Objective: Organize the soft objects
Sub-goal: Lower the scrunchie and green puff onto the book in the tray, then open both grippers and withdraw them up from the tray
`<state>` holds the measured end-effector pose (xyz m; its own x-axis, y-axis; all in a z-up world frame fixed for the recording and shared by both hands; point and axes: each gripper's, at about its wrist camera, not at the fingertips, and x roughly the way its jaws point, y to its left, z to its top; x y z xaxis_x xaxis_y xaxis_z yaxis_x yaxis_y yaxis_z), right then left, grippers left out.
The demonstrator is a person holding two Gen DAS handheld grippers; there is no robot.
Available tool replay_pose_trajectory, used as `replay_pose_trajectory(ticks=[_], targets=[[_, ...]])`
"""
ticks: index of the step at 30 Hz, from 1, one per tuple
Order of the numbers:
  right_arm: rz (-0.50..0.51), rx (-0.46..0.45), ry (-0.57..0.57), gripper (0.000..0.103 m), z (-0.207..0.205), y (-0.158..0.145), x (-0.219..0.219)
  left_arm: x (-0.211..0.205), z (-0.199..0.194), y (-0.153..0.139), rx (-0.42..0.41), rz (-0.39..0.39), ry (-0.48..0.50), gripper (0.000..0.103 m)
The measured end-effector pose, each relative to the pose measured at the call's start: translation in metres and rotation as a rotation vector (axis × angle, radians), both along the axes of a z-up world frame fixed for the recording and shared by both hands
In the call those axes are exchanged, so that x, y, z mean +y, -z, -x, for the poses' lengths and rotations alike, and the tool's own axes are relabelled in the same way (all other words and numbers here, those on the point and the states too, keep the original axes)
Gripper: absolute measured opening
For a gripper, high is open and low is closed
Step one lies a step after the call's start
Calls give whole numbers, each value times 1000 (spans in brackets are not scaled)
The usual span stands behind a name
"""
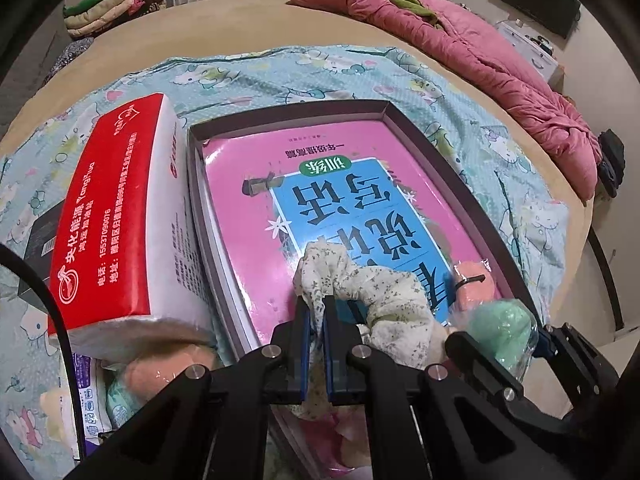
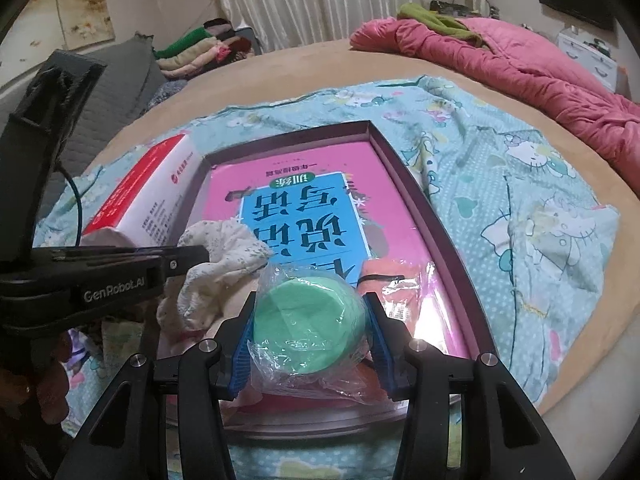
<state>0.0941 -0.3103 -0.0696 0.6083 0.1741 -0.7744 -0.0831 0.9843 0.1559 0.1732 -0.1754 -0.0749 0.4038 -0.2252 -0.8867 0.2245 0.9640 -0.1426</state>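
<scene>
Left gripper pinches the floral cloth; right gripper clasps the green wrapped roll.

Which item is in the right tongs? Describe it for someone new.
On the bed, find the shallow dark tray holding a pink-and-blue book. At its near end the right tongs grip a mint-green roll in clear plastic, unlike the floral white cloth and wrapped orange roll beside it.
</scene>
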Motion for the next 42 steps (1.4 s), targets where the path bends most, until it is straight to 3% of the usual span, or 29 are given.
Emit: replay_pose_trajectory(ticks=[30,39,42], targets=[[-60,-17,33,56,-2,-1,-9,-1,11,-3,3,-26,48,11],[-88,-25,83,61,0,-3,-20,3,14,-5,10,-17,40,24],[-91,-37,97,65,1,-5,-24,4,14,-8,3,-8,38,34]])
